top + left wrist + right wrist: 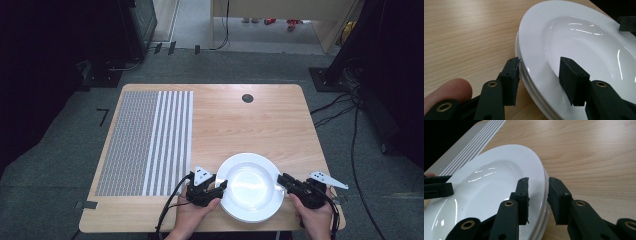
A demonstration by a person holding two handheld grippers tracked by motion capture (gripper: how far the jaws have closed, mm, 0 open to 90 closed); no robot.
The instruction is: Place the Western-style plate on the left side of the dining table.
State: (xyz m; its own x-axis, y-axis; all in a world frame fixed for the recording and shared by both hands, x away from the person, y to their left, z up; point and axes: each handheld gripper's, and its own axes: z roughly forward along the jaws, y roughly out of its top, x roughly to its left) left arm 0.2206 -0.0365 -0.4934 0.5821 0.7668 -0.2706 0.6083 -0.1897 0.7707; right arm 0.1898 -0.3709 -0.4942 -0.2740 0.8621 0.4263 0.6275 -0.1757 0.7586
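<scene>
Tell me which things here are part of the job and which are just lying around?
Part of the job:
- stack of white plates
- left gripper, jaws either side of the stack's rim
- right gripper, jaws either side of the opposite rim

Just lying around:
- striped grey mat, on the table's left
- cables on the floor
- wooden table, which bears it all

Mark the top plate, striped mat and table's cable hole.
top plate (pixel 250 185), high view, centre of its well
striped mat (pixel 150 142), high view, middle of the mat
cable hole (pixel 247 98), high view, its dark centre
</scene>
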